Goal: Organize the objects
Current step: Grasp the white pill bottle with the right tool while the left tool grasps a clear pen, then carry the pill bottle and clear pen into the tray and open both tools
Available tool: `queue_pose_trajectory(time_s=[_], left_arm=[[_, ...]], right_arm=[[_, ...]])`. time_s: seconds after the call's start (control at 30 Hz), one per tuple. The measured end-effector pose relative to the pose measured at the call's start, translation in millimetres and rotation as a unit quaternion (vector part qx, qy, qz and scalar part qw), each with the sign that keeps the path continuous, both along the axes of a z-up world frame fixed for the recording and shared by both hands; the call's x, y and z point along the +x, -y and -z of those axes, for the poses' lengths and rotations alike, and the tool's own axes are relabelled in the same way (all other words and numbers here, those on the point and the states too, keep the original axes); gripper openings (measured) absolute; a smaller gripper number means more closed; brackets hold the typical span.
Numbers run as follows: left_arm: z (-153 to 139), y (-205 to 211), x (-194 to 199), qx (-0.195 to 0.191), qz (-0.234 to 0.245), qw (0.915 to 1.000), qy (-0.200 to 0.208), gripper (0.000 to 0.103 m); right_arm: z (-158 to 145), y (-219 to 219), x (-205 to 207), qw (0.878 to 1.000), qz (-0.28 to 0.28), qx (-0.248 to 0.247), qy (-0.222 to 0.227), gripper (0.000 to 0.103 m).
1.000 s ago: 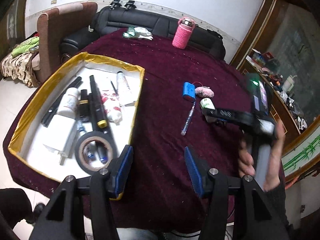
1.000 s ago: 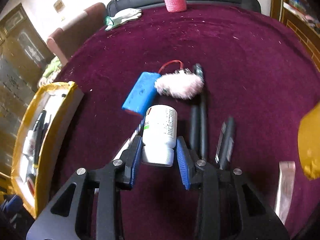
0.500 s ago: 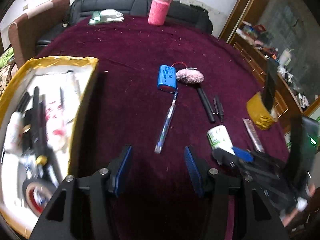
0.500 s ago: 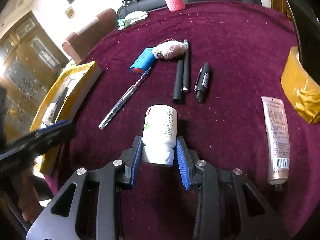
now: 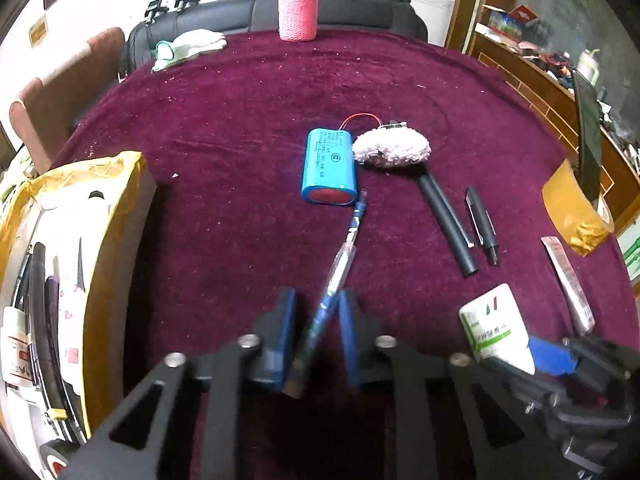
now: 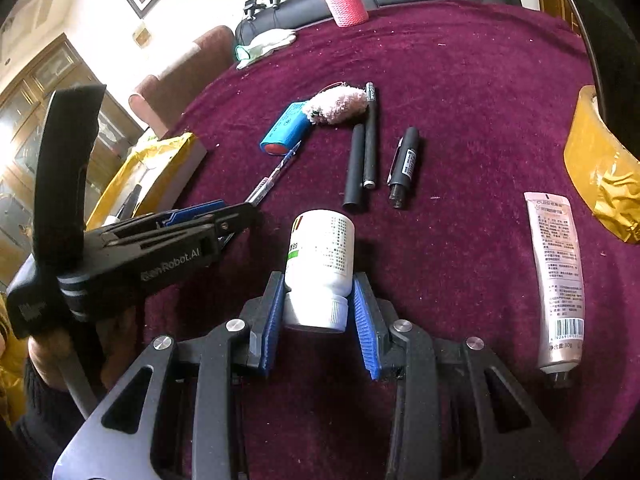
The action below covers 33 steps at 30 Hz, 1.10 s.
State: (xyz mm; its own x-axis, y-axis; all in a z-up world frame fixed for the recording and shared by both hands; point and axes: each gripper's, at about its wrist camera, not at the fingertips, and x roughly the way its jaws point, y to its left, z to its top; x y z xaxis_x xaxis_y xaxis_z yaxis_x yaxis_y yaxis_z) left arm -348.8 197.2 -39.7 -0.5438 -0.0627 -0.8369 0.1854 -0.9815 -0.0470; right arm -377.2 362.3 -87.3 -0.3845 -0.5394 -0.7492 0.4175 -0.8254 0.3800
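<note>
Left wrist view: our left gripper straddles the tail end of the clear blue pen, jaws narrowed around it. The near pad looks to touch the barrel, but we cannot tell if it is clamped yet. The pen lies mid-table on the maroon table, tip just beside the blue battery pack. The yellow-rimmed box with the sorted items sits at the table's left edge. We judge this as the grasp step on the pen.

Right wrist view: our right gripper is clamped on the white pill bottle at its cap end, bottle pointing forward over the table. The two black pens, black marker and cream tube are loose on the table, the tube toward the right edge.

Next move calls for, as we judge it: finish closing on the pen, lift it straight, carry left to the box. The bottle needs the same route, so stagger the two hands to avoid a clash over the box rim.
</note>
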Motion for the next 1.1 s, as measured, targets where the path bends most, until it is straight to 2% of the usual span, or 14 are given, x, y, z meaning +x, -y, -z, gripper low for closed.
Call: queue_pose_trajectory(time_s=[0.13,0.2,0.33,0.5,0.6,0.7,0.9,1.1], left_arm=[[-1,4,24,0.014,0.005,0.9999,0.008,0.006],[-5,4,42,0.021,0.008,0.9996,0.019,0.006],[-7,6,78,0.060,-0.012,0.9968,0.052,0.006],[-6,3,78,0.046,-0.012,0.9975,0.051,0.008],[-5,-8,73,0.013,-0.008,0.9983,0.056,0.008],[-4,-12,76,0.005,-0.010,0.9987,0.049,0.008],[-7,0,87,0.051,-0.026,0.9977,0.034,0.006],[-33,9,125,0.074,-0.056,0.9955,-0.021,0.006]], right_arm=[[0,0,0,1.000,0.000,0.002,-0.001,0.033],[0,0,0,1.000,0.000,0.005,-0.003,0.033],[0,1,0,1.000,-0.001,0.008,-0.005,0.033],[-1,4,1,1.000,-0.003,0.020,-0.011,0.033],[-1,5,2,1.000,-0.003,0.025,-0.015,0.033],[-1,4,3,1.000,0.000,0.023,-0.014,0.033],[-2,7,7,0.999,0.002,0.037,-0.024,0.033],[-7,3,13,0.998,0.016,0.036,-0.046,0.033]])
